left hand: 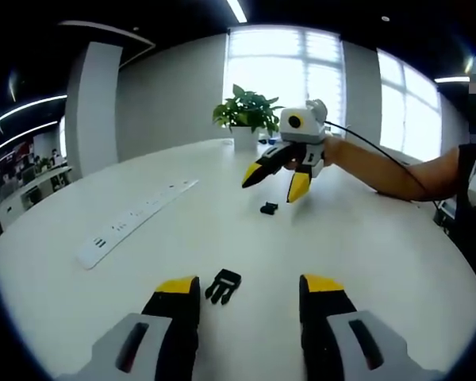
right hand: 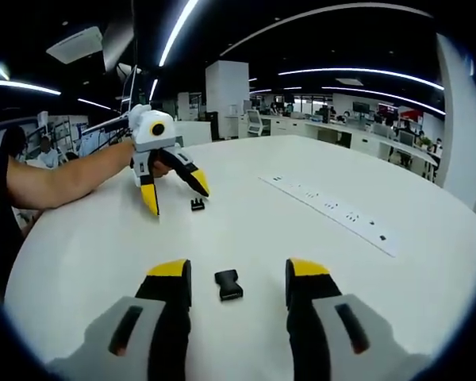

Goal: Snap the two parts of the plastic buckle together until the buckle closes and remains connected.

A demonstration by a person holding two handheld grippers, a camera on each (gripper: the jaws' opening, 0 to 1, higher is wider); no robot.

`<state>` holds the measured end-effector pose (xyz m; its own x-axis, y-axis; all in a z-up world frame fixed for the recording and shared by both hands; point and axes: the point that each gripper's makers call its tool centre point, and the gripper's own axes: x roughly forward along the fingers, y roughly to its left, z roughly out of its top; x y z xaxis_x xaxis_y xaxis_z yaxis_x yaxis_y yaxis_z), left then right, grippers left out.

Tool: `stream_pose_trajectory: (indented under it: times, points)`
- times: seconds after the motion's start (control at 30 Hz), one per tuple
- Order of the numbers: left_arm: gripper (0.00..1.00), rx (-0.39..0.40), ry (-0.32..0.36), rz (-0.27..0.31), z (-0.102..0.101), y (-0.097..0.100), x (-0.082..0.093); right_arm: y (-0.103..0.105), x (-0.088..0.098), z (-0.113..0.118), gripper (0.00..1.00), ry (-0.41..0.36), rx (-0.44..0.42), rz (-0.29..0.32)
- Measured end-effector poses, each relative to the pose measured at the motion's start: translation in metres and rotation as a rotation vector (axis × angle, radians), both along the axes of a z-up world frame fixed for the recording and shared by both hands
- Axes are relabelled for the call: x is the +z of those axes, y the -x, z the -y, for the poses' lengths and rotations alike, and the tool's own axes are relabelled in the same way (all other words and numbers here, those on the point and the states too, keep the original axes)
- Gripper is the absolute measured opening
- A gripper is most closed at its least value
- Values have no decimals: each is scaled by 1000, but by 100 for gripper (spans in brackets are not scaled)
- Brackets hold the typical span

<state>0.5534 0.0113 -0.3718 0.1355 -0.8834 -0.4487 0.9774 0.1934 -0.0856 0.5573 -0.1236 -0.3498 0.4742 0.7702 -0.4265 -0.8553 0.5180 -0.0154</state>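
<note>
- Buckle parts are both lying loose on the white table (left hand: 397,254), well apart from each other and not joined yet.
- Pronged buckle half (left hand: 223,286) is sitting flat between the left gripper (left hand: 250,290) jaws, just ahead of the tips and not touching either one. In the right gripper view that same piece (right hand: 197,205) is showing small on the table under the left gripper (right hand: 174,198).
- Socket buckle half (right hand: 228,285) is resting between the right gripper (right hand: 238,278) jaws, closer to their tips, also untouched. From the left gripper view it (left hand: 269,209) is lying just below the right gripper's yellow tips.
- Both grippers are hanging with jaws spread wide, gripping nothing, tips angled down toward the tabletop.
- Forearm (left hand: 389,167) holding the right gripper is reaching in nearly level over the table; the other forearm (right hand: 63,178) is stretching in the same way.
- White power strip (left hand: 131,218) is lying off to the side, and a potted plant (left hand: 246,115) is standing at the far edge.
</note>
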Motion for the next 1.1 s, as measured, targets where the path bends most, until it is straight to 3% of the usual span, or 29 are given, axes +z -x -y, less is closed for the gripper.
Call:
stream_pose_trajectory:
  times: [0.1,0.2,0.47,0.57,0.77,1.1]
  points:
    - [50,3,-2,-1,0,-1,-1,2,-1,1,45,-1,10,-7]
    - [50,2,-6,-4,0,-3,-2,11,-3,-3,51,-17,50,-42]
    - [50,3,-10,-7,0,-3,-3,16,-12,1,31,28,72,-54]
    - [49,5,-11,-8,0,-5,-4,13,-15,4,33,35,57,-43]
    - [49,8,-13,-11,-1,-5,-4,11,-17,6,21,40,44,-31]
    - [49,7,-14,-10,0,-5,-4,13,-21,0,20,64,63,-11]
